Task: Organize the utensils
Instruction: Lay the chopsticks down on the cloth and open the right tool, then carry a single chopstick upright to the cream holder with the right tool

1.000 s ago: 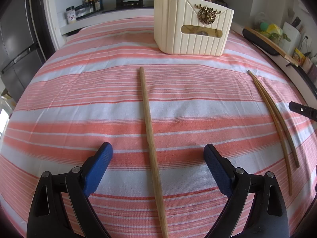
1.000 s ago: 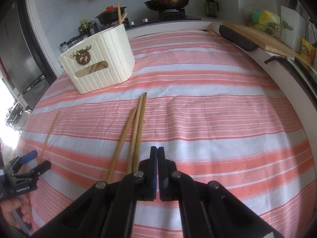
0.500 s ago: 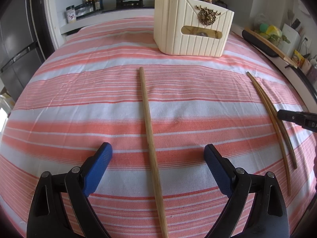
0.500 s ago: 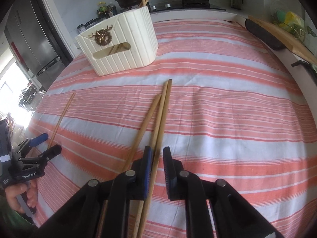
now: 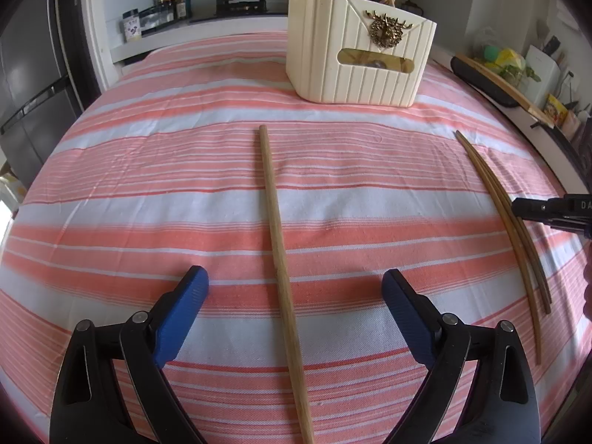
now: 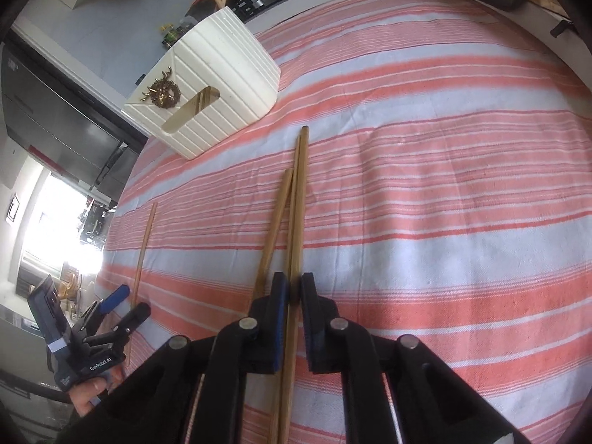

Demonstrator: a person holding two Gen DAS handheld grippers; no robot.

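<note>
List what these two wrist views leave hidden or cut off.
- Basket contents: walls hide all but chopstick tips, both views.
- Single chopstick: near end cut off by frame bottom, left view.
- Right gripper grip: fingers hide whether they pinch the chopstick pair.

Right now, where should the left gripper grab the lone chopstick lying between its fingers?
Grip the chopstick on its near part, coming straight down from above. It lies flat on the cloth, lengthwise between the open left gripper, so the fingers can close across its thin width. Its far end points toward the holder, handy for dropping it in.
</note>
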